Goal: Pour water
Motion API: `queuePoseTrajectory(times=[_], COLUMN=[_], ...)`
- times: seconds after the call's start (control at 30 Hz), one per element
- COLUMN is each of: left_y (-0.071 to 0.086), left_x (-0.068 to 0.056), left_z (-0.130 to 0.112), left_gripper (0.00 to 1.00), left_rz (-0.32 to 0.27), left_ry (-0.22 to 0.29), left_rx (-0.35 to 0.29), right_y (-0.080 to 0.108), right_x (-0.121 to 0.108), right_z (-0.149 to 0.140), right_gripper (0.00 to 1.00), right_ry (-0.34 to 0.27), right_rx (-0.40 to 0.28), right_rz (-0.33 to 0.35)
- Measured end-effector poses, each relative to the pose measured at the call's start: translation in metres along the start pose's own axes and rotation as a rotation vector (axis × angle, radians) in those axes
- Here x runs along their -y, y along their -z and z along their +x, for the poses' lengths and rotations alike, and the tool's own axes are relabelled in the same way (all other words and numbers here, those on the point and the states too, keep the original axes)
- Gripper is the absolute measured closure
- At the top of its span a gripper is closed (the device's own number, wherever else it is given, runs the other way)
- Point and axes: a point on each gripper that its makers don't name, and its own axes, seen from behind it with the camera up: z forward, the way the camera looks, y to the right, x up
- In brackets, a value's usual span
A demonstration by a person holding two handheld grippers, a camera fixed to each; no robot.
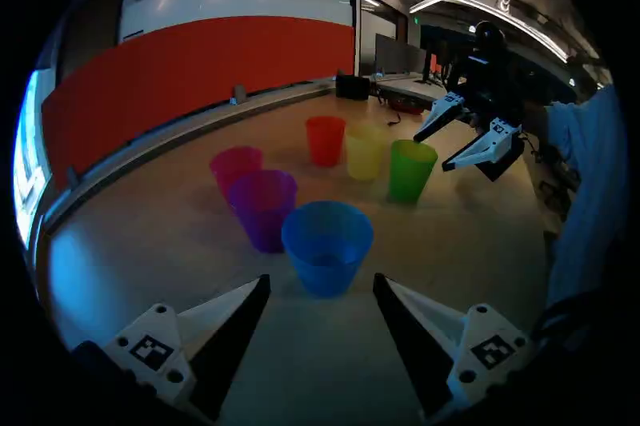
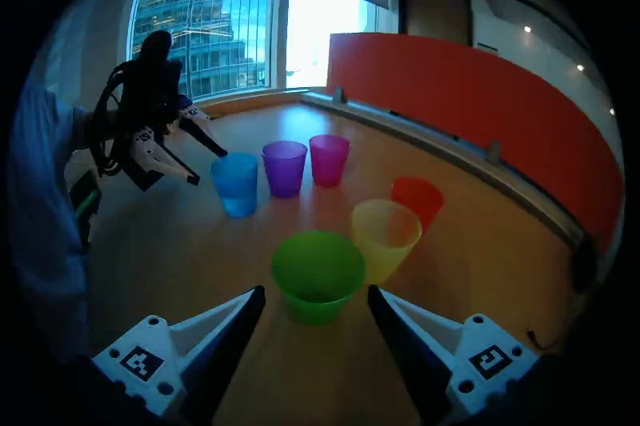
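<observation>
Seems the approach step: hovering wide open and empty with the left gripper (image 1: 320,276) just short of the blue cup (image 1: 326,246) straight ahead, likewise with the right gripper (image 2: 315,288) before the green cup (image 2: 318,274). Next, ease forward and close gently on a cup wall. Mind the purple cup (image 1: 262,206) just left-beyond the blue, the yellow cup (image 2: 386,238) right-beyond the green; otherwise plenty of bare table (image 1: 160,266).
</observation>
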Motion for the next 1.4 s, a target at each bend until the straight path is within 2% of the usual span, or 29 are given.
queuePoseTrajectory(times=[0.47,0.87,1.4], left_y=[-0.023,-0.039,-0.048], left_x=[-0.003,-0.006,-0.007], left_z=[0.004,0.014,0.02], left_gripper=[0.04,0.04,0.06], left_rz=[-0.03,-0.052,-0.056], left_ry=[0.005,0.002,0.013], left_rx=[0.014,0.003,-0.008], right_y=[-0.02,-0.028,-0.03], right_x=[0.001,0.0,-0.002], right_z=[-0.004,-0.001,0.003], right_gripper=[0.0,0.0,0.0], right_ry=[0.001,0.0,0.003], right_rx=[0.012,0.012,0.007], right_rz=[0.019,0.029,0.033])
